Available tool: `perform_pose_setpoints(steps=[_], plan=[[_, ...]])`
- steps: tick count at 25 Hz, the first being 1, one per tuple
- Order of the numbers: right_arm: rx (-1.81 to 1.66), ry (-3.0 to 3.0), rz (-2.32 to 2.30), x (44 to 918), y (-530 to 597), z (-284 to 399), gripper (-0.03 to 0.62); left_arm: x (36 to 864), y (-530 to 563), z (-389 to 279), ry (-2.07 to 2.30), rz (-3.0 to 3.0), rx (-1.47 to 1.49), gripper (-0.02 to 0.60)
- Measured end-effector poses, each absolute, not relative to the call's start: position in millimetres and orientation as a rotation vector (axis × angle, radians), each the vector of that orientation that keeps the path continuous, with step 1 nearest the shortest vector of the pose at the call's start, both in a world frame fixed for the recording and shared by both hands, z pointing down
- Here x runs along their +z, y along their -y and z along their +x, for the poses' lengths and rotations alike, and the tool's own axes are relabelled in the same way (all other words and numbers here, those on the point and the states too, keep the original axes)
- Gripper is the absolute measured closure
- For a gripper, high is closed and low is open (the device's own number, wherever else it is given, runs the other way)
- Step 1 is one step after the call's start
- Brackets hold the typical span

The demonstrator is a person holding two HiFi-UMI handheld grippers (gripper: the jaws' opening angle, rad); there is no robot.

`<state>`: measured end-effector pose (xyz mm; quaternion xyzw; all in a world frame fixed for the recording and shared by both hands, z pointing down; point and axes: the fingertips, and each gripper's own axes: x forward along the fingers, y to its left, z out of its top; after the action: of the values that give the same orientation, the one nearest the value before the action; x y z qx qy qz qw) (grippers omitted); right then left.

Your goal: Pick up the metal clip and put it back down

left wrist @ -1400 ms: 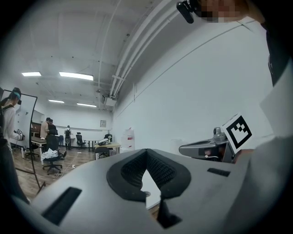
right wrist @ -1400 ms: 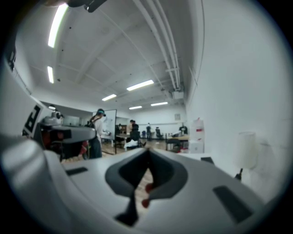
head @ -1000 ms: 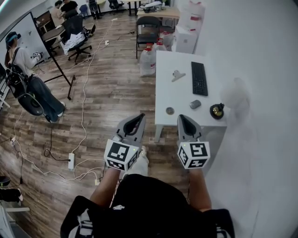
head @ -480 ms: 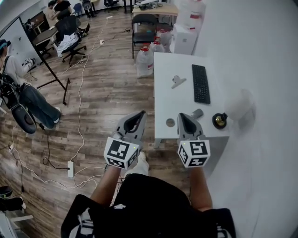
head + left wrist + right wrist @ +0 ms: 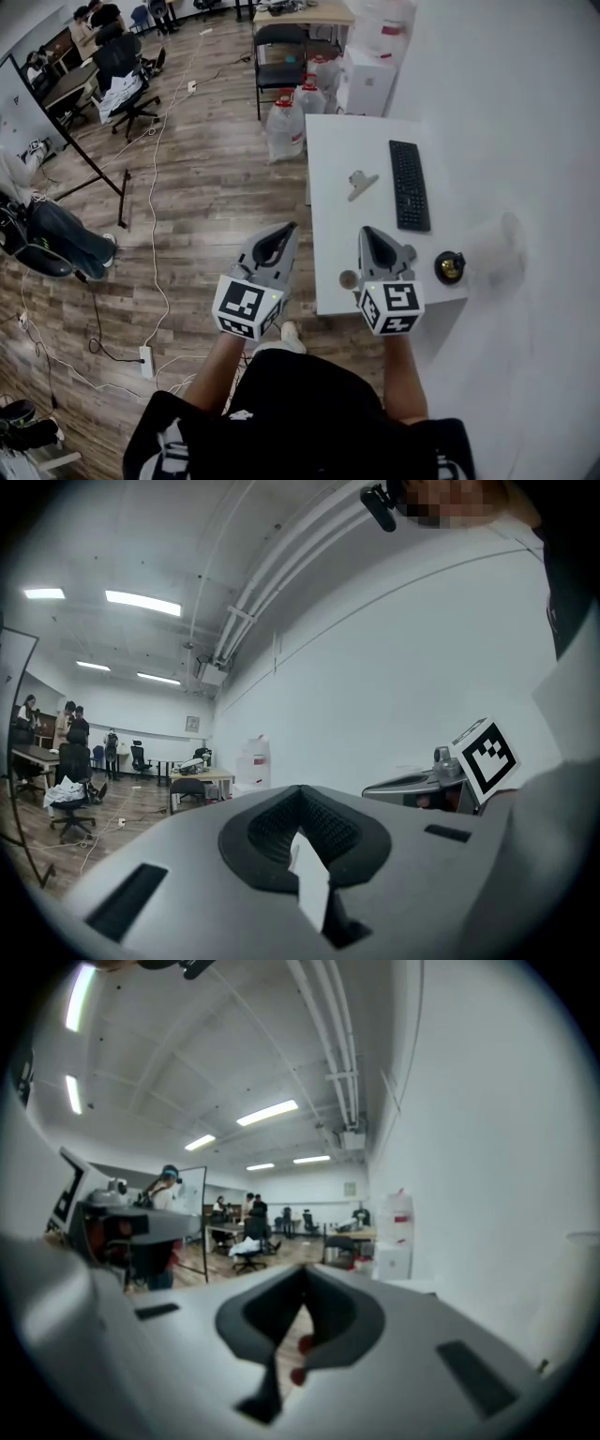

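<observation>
Approach step: left gripper (image 5: 274, 242) and right gripper (image 5: 374, 242) were pressed together, empty; the clip (image 5: 361, 182), at 12 o'clock on the counter (image 5: 330, 216), probably called for a reach with spread jaws.

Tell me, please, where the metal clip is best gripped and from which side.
The metal clip lies on the table, keyboard to its right. Grip it probably across its narrower end, coming from above on the open left side; finer detail is too small.

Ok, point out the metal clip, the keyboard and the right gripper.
metal clip (image 5: 361, 181), head view, on its silver body.
keyboard (image 5: 409, 185), head view, on the middle keys.
right gripper (image 5: 367, 232), head view, at its closed fingertips.
</observation>
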<state>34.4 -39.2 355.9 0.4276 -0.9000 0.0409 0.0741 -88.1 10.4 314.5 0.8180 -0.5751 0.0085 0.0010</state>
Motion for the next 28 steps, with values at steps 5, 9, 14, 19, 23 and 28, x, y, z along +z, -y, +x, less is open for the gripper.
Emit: perform_pose_setpoints(steps=[5, 9, 14, 19, 23, 28], plan=[[0.132, 2.671, 1.309, 359.4, 83.5, 8.7, 0.56, 316.9, 37.1, -114.9, 1.761, 2.581, 0.018, 0.557], [0.131, 2.638, 1.33, 361.5, 109.9, -5.1, 0.56, 321.6, 66.2, -129.6, 1.719, 2.581, 0.009, 0.557], [0.121, 2.583, 1.322, 373.3, 126.2, -14.1, 0.56, 335.6, 86.3, -132.9, 1.646, 2.567, -0.008, 0.557], [0.147, 2.55, 1.323, 383.3, 140.7, -10.3, 0.56, 346.1, 103.2, -125.2, 1.593, 2.566, 0.004, 0.557], [0.164, 2.531, 1.307, 395.5, 151.9, -1.3, 0.56, 355.1, 116.2, -114.6, 1.58, 2.559, 0.021, 0.557], [0.198, 2.525, 1.284, 408.5, 174.8, 14.7, 0.56, 370.4, 135.1, -98.5, 1.583, 2.519, 0.07, 0.557]])
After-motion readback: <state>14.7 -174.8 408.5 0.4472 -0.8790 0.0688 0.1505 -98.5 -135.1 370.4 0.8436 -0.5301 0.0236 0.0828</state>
